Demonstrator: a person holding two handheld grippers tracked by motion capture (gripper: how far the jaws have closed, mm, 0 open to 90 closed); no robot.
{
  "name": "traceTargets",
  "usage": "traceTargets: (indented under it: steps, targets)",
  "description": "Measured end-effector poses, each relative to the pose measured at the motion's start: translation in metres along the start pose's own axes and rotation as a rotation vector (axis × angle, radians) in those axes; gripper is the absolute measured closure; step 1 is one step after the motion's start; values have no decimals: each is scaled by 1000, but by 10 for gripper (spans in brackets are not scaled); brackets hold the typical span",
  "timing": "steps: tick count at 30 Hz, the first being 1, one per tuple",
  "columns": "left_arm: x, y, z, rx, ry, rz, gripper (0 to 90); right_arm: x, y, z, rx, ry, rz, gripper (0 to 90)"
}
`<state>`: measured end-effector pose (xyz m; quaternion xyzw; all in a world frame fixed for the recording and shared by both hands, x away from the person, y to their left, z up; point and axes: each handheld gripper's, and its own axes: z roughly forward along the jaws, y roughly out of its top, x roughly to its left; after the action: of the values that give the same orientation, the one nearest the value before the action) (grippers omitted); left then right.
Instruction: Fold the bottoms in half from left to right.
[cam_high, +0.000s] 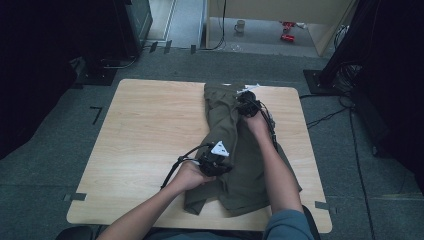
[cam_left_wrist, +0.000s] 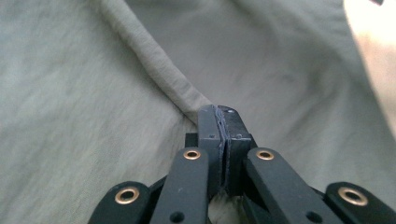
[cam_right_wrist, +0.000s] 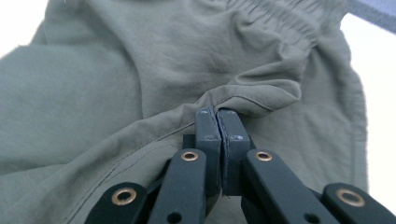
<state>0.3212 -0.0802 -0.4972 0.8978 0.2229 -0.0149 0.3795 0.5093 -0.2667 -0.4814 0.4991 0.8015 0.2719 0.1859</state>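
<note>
Olive-green trousers (cam_high: 235, 150) on the right half of a light wooden table (cam_high: 145, 135), pinched by both grippers.

Left to right across the trousers: left gripper (cam_high: 216, 162) at the garment's left edge, near its middle, jaws pressed together on a raised fold of cloth (cam_left_wrist: 159, 60), grey three-cornered plate on top, black cable looping off toward the table's bare left side; left hand (cam_high: 189, 175) just behind it. Right gripper (cam_high: 246, 106) toward the far end, near the elastic waistband (cam_right_wrist: 280, 18), jaws clamped on a stitched seam edge (cam_right_wrist: 252, 100); right hand (cam_high: 257, 122) and forearm lying over the cloth and hiding part of it. Near hem partly covered by both forearms. Small white items beyond the waistband too tiny to identify.
</note>
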Motion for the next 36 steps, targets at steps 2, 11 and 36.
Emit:
traceTargets:
  steps: [2, 11, 36]
  targets:
    - [4, -3, 3, 18, -2, -14, 899, 3, -3, 7, 29, -1, -11, 888]
    - [20, -13, -5, 18, -2, -27, 897, 7, -6, 16, 22, 15, 23, 887]
    - [116, -70, -95, 24, 213, -187, 895, 37, -11, 21, -67, 74, 66, 884]
